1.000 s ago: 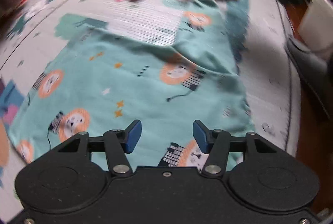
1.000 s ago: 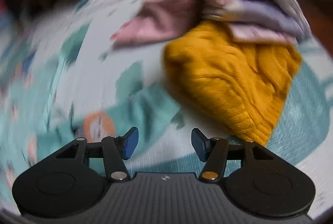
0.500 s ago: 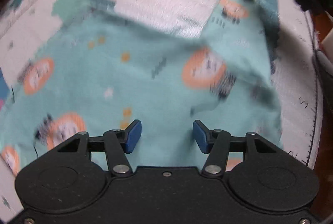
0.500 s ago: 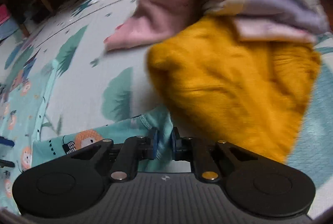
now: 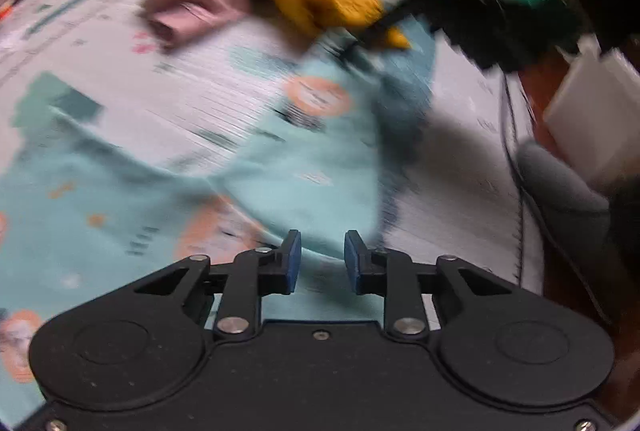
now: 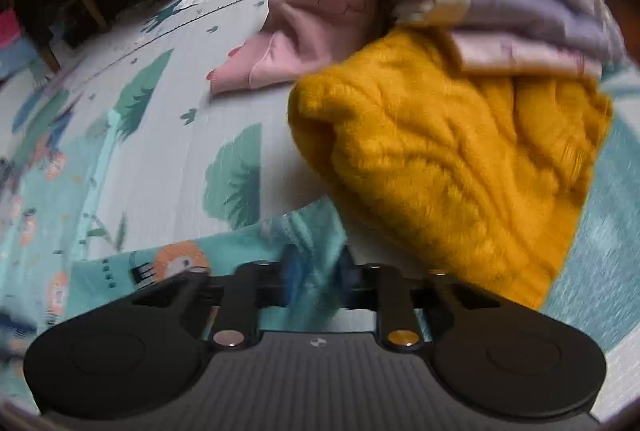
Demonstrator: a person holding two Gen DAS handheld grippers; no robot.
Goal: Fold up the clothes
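Shirt (image 5: 288, 171) fabric lies under the closing jaws of the left gripper (image 5: 322, 257), not yet pinched; the right gripper (image 6: 314, 273) clamps its edge (image 6: 312, 231), opening slightly.

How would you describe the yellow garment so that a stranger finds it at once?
On the printed play mat, look at the heap of clothes at the far end. The yellow sweater lies at the front of it, under pink and lilac pieces. It alone is thick, fuzzy, mustard-coloured knit.
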